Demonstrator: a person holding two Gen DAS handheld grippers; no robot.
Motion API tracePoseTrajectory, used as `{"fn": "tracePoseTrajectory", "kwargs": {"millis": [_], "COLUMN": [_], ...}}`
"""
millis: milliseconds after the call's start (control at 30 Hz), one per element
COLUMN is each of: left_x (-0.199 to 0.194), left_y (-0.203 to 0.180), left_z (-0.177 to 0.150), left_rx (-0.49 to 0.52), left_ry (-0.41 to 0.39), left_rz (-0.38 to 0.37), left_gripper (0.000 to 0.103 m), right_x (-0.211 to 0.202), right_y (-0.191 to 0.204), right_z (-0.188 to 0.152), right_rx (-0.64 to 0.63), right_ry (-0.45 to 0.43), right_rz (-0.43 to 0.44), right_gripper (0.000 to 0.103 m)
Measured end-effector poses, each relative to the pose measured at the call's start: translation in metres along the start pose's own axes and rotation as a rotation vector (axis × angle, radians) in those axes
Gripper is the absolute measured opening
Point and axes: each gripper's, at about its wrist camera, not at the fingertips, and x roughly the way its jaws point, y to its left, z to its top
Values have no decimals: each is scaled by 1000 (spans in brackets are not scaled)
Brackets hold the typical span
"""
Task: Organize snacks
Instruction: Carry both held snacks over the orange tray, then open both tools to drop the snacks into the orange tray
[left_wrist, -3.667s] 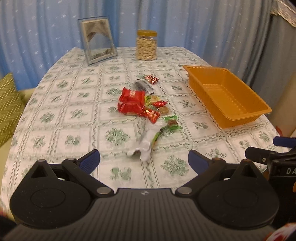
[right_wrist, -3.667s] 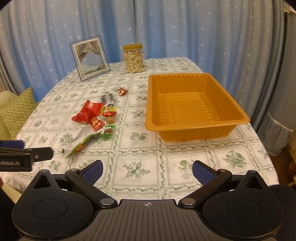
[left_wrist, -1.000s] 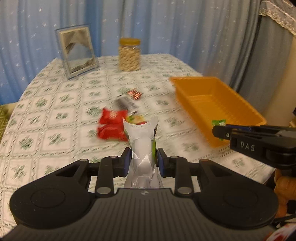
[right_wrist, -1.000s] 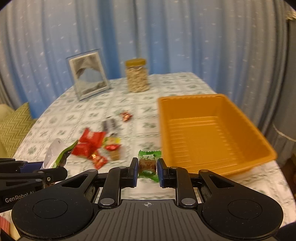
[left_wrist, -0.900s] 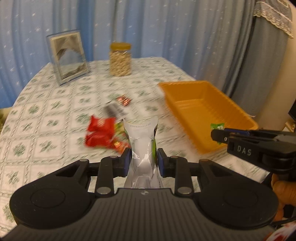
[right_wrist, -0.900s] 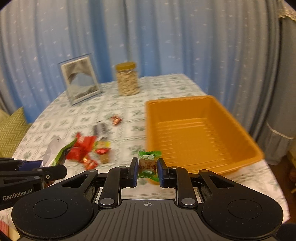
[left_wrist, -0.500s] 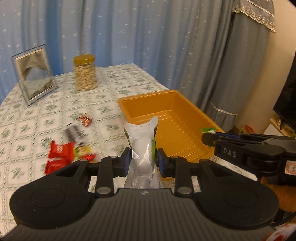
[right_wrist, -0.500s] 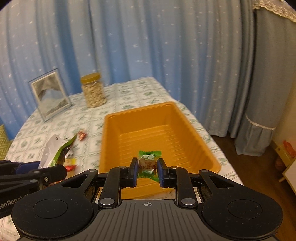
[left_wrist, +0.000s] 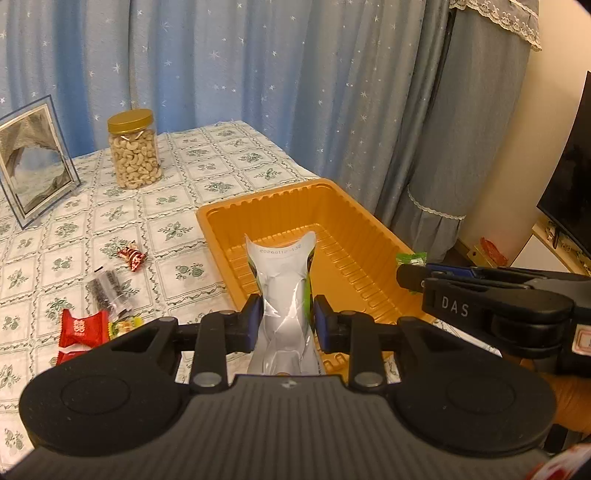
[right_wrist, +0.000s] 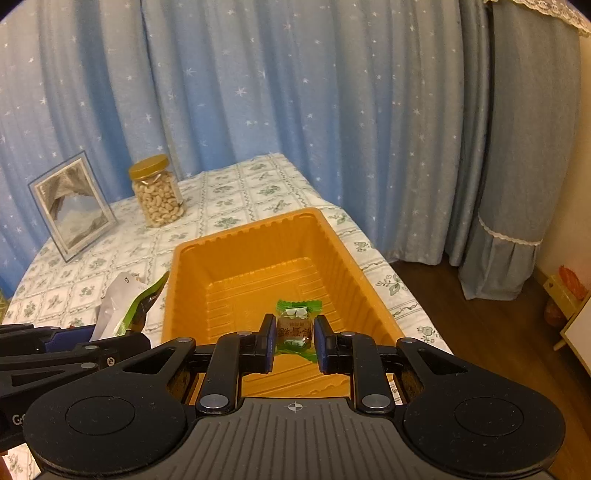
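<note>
Snacks in transit: we hold one in each gripper above the near end of the orange tray (right_wrist: 192, 258), which is bare inside and stands on the patterned table (left_wrist: 207, 147).

Nearest in the left wrist view, the left gripper (left_wrist: 288, 319) is clenched on a silver-and-green pouch (left_wrist: 284, 291) that stands upright between the jaws. In the right wrist view the right gripper (right_wrist: 294, 338) pinches a small green-wrapped candy (right_wrist: 295, 332) by its middle, over the tray's near end.

To finish this step well, we judge it best to lower each snack close to the ribbed floor before letting go, and to set the pouch down lengthwise; dropped from height, the light candy may bounce over the low wall. The two grippers sit close side by side, so we would release one at a time.

Farther out at 9 to 10 o'clock in the left view, the rest of the pile waits on the cloth: a red packet (left_wrist: 83, 326), a dark wrapper (left_wrist: 109, 288) and a small red sweet (left_wrist: 133, 256). At 11 o'clock, against the curtain (left_wrist: 258, 74), stand a jar of cashews (left_wrist: 135, 155) and a picture frame (left_wrist: 31, 166).

Hidden or unclear: the pouch's lower end and the tray's near rim lie behind the gripper bodies; the pile's near edge is cut off by the left gripper; the candy's print is too small to read.
</note>
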Motion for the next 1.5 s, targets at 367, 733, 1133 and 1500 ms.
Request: {"fn": "tracePoseTrajectory", "kwargs": {"millis": [367, 733, 1133, 1500], "left_x": [30, 41, 2, -26], "left_y": [-3, 0, 35, 54], "left_z": [9, 13, -7, -22], "left_rx": [11, -15, -101, -135], "left_ry": [16, -3, -21, -36], "left_rz": [-11, -10, 58, 104], "left_gripper": [27, 38, 42, 53], "right_x": [18, 21, 18, 8], "right_y": [-13, -21, -8, -7], "right_z": [3, 3, 4, 5], "right_rx": [44, 76, 72, 111], "right_ry": [14, 14, 7, -11], "right_rz": [-18, -27, 25, 71], "right_gripper": [22, 22, 22, 54]}}
